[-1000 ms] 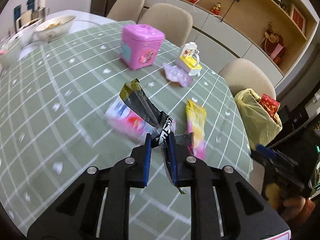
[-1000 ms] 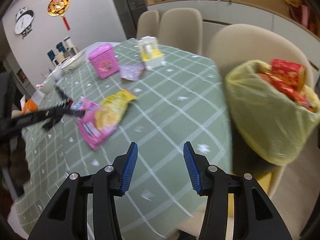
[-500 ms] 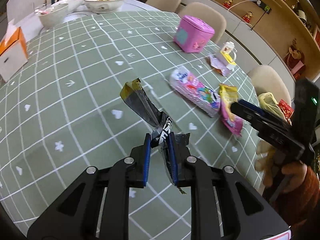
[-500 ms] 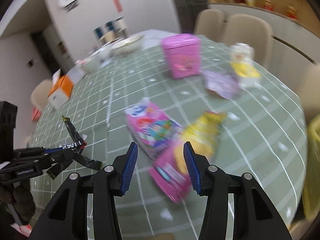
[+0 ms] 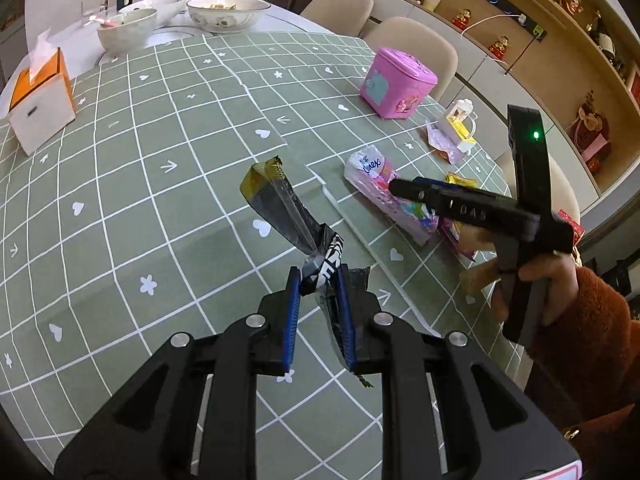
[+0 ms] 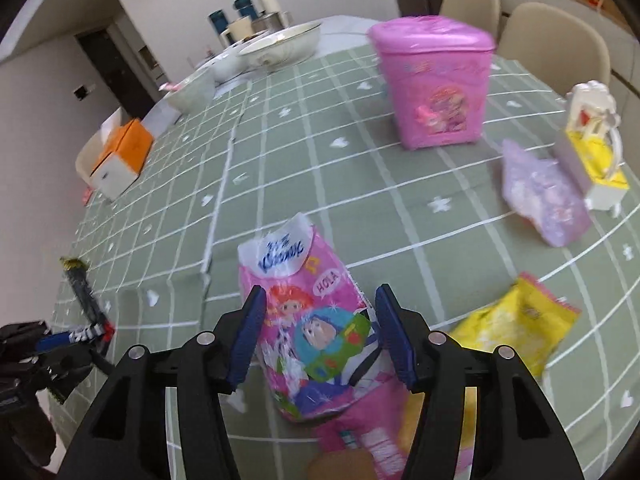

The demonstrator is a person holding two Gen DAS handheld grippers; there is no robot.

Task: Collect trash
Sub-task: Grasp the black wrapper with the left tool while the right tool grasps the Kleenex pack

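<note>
My left gripper (image 5: pixel 318 280) is shut on a black and yellow snack wrapper (image 5: pixel 280 208), held above the green checked tablecloth (image 5: pixel 160 200). It also shows at the left of the right wrist view (image 6: pixel 80 292). My right gripper (image 6: pixel 318 300) is open, its fingers either side of a pink tissue pack (image 6: pixel 312 320) lying on the table; the pack also shows in the left wrist view (image 5: pixel 384 196). A yellow and pink snack bag (image 6: pixel 516 328) lies just right of the pack. A crumpled purple wrapper (image 6: pixel 544 196) lies further right.
A pink toy bin (image 6: pixel 436 80) and a yellow and white toy (image 6: pixel 596 148) stand at the far side. An orange and white tissue box (image 5: pixel 38 100) and several bowls (image 5: pixel 228 12) sit at the far left. Beige chairs (image 5: pixel 416 48) ring the table.
My right gripper has swung from the yellow trash bag across the table and come down over the pink tissue pack. My left gripper still holds the wrapper and has drawn back leftward.
</note>
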